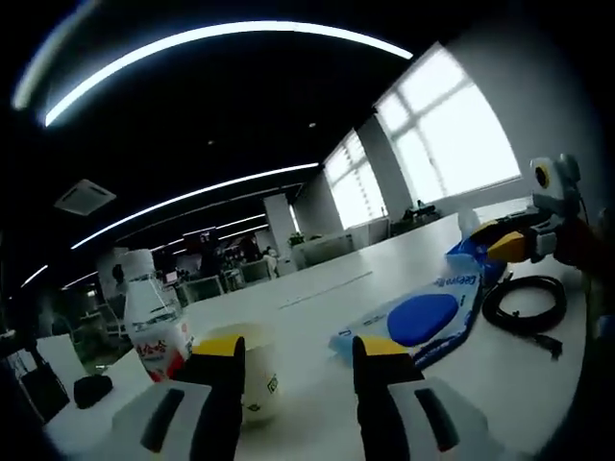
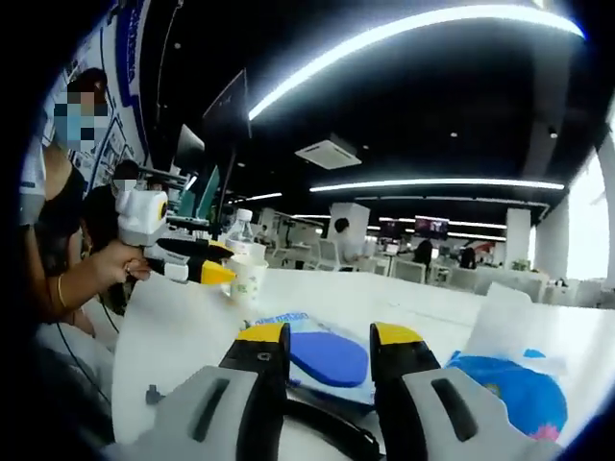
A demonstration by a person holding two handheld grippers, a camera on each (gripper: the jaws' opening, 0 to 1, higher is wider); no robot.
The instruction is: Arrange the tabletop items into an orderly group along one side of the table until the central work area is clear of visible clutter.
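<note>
Hovering level over table (image 1: 317, 288): left tool (image 1: 293, 360) open near cup (image 1: 252, 370); right tool (image 2: 327, 351) open above blue pack (image 2: 322, 357).

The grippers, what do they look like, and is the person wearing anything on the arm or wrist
Each gripper has two pale grey jaws with dark slots and yellow tips over black pads: the left gripper, the right gripper. In the right gripper view, the left gripper shows a white body with a yellow-ringed round part. The hand holding it has a thin bracelet at the wrist; the person wears a dark sleeveless top.
</note>
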